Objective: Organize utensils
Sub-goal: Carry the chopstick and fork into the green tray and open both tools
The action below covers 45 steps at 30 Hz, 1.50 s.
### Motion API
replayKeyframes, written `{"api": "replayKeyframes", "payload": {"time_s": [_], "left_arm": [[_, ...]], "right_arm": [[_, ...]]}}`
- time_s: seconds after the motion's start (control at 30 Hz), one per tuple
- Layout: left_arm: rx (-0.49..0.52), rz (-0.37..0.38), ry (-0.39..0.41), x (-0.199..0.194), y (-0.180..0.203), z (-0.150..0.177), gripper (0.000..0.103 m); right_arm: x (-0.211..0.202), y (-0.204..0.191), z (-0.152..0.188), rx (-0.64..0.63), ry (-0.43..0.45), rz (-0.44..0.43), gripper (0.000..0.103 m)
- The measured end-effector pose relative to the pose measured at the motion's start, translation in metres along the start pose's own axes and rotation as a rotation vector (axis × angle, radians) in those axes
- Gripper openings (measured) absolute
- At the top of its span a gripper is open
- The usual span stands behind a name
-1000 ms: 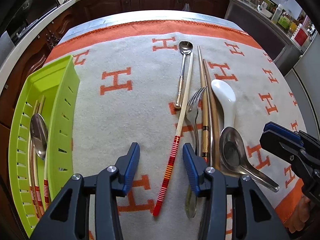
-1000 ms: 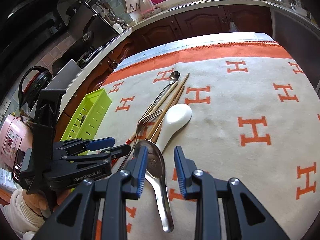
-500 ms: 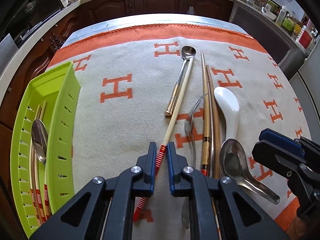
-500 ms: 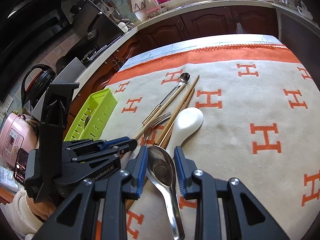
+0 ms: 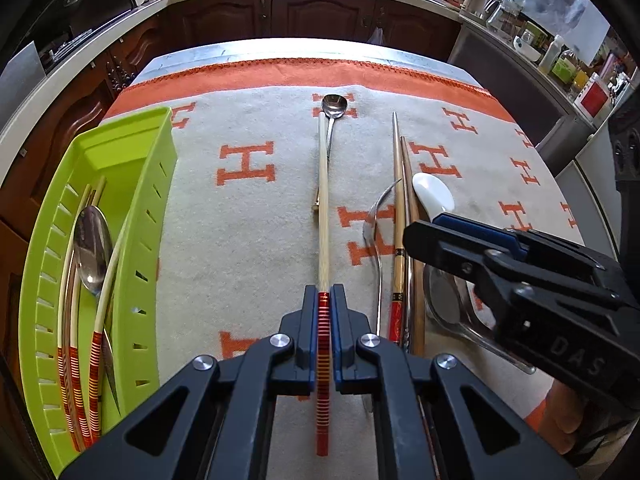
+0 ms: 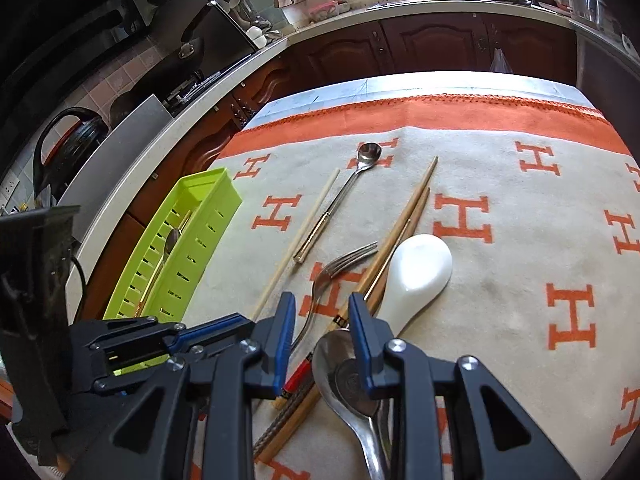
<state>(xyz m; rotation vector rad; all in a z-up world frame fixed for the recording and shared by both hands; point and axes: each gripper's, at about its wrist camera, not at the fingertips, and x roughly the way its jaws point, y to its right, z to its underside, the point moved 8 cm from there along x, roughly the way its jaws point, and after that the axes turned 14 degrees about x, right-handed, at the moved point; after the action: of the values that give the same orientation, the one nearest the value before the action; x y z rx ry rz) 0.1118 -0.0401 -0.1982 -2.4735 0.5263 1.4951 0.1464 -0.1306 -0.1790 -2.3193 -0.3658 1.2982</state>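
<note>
My left gripper (image 5: 324, 292) is shut on the red-striped end of a pale chopstick (image 5: 323, 200), which runs straight away from me past a small steel spoon (image 5: 334, 106). My right gripper (image 6: 322, 308) stands open low over the blanket. A fork (image 6: 344, 260) and a wooden chopstick pair (image 6: 408, 208) lie between its jaws. Its right pad sits over the bowl of a large steel spoon (image 6: 344, 372). A white ceramic spoon (image 6: 420, 272) lies just right of it. The green tray (image 5: 148, 184) on the left holds a spoon (image 5: 94, 248) and striped chopsticks (image 5: 96, 344).
An orange-and-cream blanket (image 6: 520, 208) covers the table. The right gripper (image 5: 440, 228) reaches in close beside the left one, over the utensil pile. Dark kitchen cabinets (image 5: 320, 12) and a counter ring the table, with a black kettle (image 6: 68, 148) at far left.
My left jaws closed on the striped chopstick, which now points straight ahead along the gripper. My right gripper slid from the large steel spoon toward the fork and wooden chopsticks, jaws unchanged.
</note>
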Motion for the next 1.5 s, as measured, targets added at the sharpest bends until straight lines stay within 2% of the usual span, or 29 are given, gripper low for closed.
{"api": "replayKeyframes", "payload": {"time_s": [0.23,0.43,0.6,0.83,1.1,1.27,1.5], "left_arm": [[-0.028,0.009,0.055,-0.022,-0.014,0.002,0.003],[-0.051,0.0,0.108,-0.053,-0.031,0.0,0.003],[-0.081,-0.033,0.161,-0.086,-0.056,0.001,0.003],[-0.146,-0.107,0.175,-0.11,-0.099,0.017,0.003],[-0.199,-0.17,0.159,-0.115,-0.133,0.045,0.003],[-0.212,-0.176,0.157,-0.116,-0.144,0.058,0.003],[-0.223,-0.154,0.147,-0.112,-0.152,0.071,0.003]], "right_arm": [[0.02,-0.015,-0.001,-0.054,-0.021,0.064,0.027],[0.039,-0.019,-0.002,-0.086,-0.041,0.175,0.027],[0.049,-0.015,0.0,-0.086,-0.049,0.266,0.009],[0.044,-0.016,0.001,-0.065,-0.007,0.288,0.003],[0.012,-0.041,-0.002,-0.028,0.053,0.224,0.002],[-0.002,-0.083,0.001,-0.024,0.033,0.112,0.002],[-0.023,-0.167,0.006,-0.07,-0.01,-0.117,0.002]]}}
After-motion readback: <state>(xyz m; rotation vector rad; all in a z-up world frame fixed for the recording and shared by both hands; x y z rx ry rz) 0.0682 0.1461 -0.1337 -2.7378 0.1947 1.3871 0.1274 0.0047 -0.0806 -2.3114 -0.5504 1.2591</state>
